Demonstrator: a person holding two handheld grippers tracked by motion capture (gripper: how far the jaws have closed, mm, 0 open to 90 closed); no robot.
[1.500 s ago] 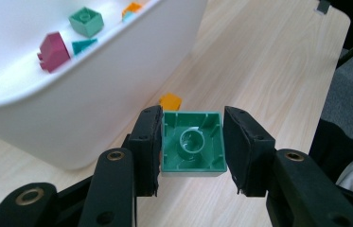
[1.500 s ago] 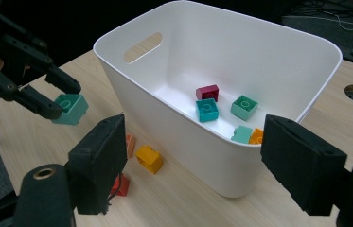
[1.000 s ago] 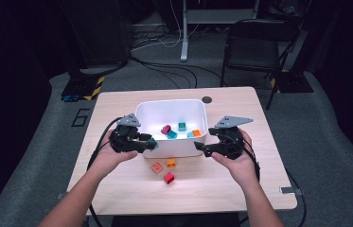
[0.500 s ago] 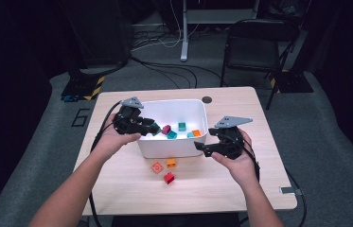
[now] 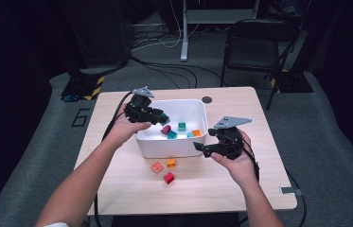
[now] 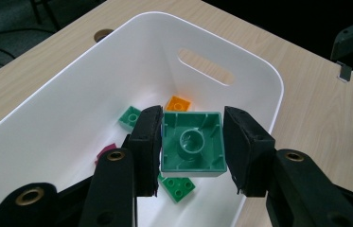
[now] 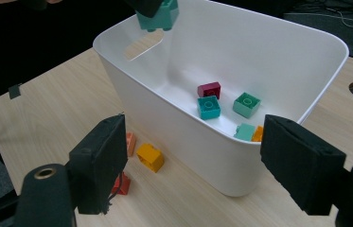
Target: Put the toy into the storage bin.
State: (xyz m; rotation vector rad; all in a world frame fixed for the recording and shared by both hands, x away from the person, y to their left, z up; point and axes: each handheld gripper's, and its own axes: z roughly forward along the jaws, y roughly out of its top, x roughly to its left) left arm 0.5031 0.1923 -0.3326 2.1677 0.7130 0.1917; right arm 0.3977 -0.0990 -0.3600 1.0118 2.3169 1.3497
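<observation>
A white bin [image 5: 172,150] stands mid-table. My left gripper [image 5: 156,116] hovers over its left rim, shut on a green brick [image 6: 193,143] held with its hollow underside towards the camera. The same green brick [image 7: 157,16] hangs above the bin's far corner in the right gripper view. Inside the bin lie a dark red brick [image 5: 166,129], a teal brick [image 7: 208,107], a green brick [image 7: 247,104] and an orange brick [image 5: 196,133]. My right gripper [image 5: 198,148] is open and empty by the bin's front right corner.
Three loose bricks lie on the table in front of the bin: a flat orange-pink one [image 5: 157,167], a yellow-orange one [image 5: 171,163] and a red one [image 5: 168,178]. A cable hole [image 5: 207,100] sits behind the bin. A black chair [image 5: 254,42] stands beyond the table.
My left gripper has moved from the bin's front left side back and up over its left rim, carrying the green brick. The right gripper has barely moved.
</observation>
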